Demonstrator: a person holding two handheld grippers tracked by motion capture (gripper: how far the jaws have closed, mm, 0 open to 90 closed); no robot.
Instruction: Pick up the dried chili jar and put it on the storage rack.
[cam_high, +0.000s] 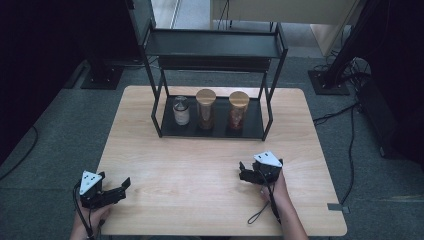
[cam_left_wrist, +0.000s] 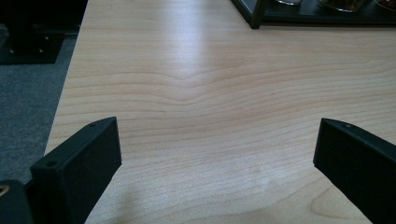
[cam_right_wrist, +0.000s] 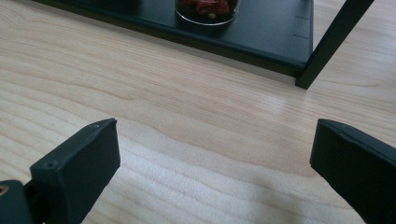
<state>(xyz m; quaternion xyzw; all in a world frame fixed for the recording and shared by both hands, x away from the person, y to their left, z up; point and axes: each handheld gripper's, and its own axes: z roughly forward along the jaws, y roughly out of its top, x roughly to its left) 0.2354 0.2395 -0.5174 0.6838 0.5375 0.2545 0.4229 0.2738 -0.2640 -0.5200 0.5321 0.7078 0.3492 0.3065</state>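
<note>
Three jars stand in a row on the bottom shelf of a black metal rack (cam_high: 255, 132): a small clear jar with a silver lid (cam_high: 181, 110), a taller jar with a wooden lid (cam_high: 205, 108), and another wooden-lidded jar with red contents (cam_high: 238, 110) (cam_right_wrist: 207, 10). My left gripper (cam_high: 117, 189) (cam_left_wrist: 212, 163) rests open at the table's near left corner, jaws wide apart over bare wood. My right gripper (cam_high: 248, 171) (cam_right_wrist: 210, 163) is open too, low over the table at the near right, facing the rack's right front leg (cam_right_wrist: 332, 43). Neither holds anything.
The rack has an upper shelf (cam_high: 212, 44) over the jars. The light wooden table (cam_high: 200, 165) lies bare between grippers and rack. A cable (cam_high: 265, 205) trails from the right gripper. Grey carpet, stand bases and cables surround the table.
</note>
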